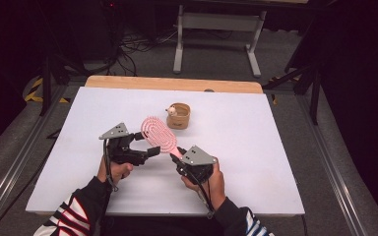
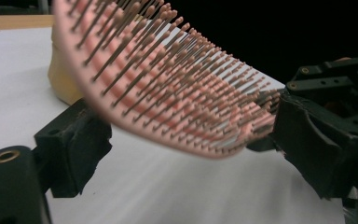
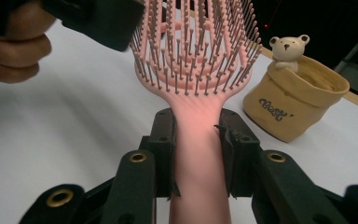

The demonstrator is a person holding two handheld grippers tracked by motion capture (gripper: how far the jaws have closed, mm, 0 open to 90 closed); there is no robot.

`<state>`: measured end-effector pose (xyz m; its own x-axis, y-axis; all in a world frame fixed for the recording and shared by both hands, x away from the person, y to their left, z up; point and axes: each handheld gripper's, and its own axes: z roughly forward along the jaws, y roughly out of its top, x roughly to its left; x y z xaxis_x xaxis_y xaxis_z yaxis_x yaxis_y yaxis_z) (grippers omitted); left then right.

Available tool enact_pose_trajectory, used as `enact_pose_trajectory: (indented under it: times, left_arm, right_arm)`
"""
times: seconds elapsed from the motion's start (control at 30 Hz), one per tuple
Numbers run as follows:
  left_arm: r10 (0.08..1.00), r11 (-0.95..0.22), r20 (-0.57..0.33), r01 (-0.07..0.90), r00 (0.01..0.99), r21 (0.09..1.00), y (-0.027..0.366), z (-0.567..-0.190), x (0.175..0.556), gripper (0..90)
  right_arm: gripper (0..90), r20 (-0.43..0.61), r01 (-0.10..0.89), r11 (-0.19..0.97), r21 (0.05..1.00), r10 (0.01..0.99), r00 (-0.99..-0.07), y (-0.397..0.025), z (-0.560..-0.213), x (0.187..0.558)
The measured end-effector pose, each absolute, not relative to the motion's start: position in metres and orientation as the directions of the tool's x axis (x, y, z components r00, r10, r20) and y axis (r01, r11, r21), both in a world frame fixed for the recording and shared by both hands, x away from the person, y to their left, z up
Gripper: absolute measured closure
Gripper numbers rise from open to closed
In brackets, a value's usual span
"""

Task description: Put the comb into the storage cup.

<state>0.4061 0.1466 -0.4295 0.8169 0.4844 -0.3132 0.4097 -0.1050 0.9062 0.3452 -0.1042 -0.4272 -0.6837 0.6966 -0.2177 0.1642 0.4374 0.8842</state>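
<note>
A pink hairbrush [image 1: 158,133] is raised off the white table top [image 1: 256,147], bristles up, head pointing away. My right gripper [image 1: 175,157] is shut on its handle [image 3: 199,140], with a jaw pressed on each side. My left gripper [image 1: 146,142] stands open at the head's near-left edge. In the left gripper view the bristled head [image 2: 168,79] spans the wide gap between the two jaws, slightly blurred. I cannot tell whether either pad touches it.
A tan pouch-shaped holder [image 1: 178,116] with a small bear figure [image 3: 289,46] on its rim stands just beyond the brush head. A wooden strip [image 1: 172,83] runs along the table's far edge, and a metal frame [image 1: 216,29] stands on the floor behind.
</note>
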Motion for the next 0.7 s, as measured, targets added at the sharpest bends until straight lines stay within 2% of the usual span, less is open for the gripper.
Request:
enact_pose_trajectory:
  times: [0.33, 0.43, 0.7]
  left_arm:
    - [0.461, -0.017, -0.347, 0.399, 0.817, 0.917, 0.131, -0.426, 0.409, 24.5]
    - [0.433, 0.002, -0.351, 0.389, 0.83, 0.921, 0.129, -0.425, 0.409, 32.5]
    - [0.394, 0.028, -0.362, 0.383, 0.845, 0.923, 0.127, -0.421, 0.41, 46.6]
  right_arm:
    - [69.4, -0.233, 0.13, 0.423, 0.897, 0.701, -0.674, -0.105, -0.427, 0.343]
    - [69.5, -0.251, 0.12, 0.431, 0.895, 0.706, -0.662, -0.105, -0.427, 0.343]
    - [69.5, -0.272, 0.118, 0.446, 0.887, 0.711, -0.648, -0.106, -0.428, 0.344]
